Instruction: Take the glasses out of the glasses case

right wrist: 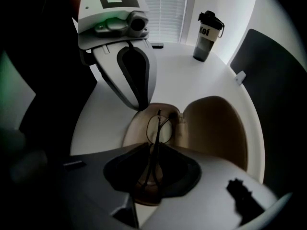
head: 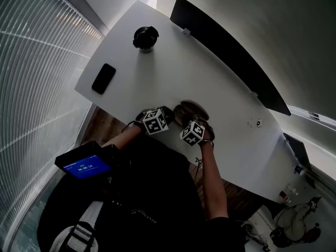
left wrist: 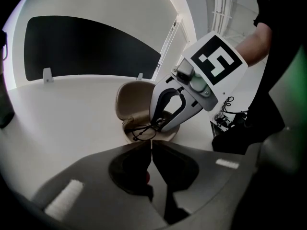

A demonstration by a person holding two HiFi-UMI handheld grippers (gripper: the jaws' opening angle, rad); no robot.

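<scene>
A tan glasses case (head: pixel 192 109) lies open near the front edge of the white table (head: pixel 157 72), its lid (right wrist: pixel 218 128) up. Thin wire-rimmed glasses (right wrist: pixel 156 127) stand on edge in the case's base (left wrist: pixel 139 137). My right gripper (right wrist: pixel 153 151) is shut on the glasses, whose frame runs between its jaws; its fingers (left wrist: pixel 160 121) reach down into the base. My left gripper (left wrist: pixel 150 145) is shut, and its tips (right wrist: pixel 142 107) rest at the base's rim, opposite the right one. Whether they pinch the rim is hidden.
A dark tumbler (head: pixel 145 38) and a black phone (head: pixel 103 78) lie at the table's far left. A long black panel (head: pixel 226 51) runs along the back edge. A small round fitting (head: pixel 258 123) sits to the right. A blue-screened device (head: pixel 84 164) hangs by the person's body.
</scene>
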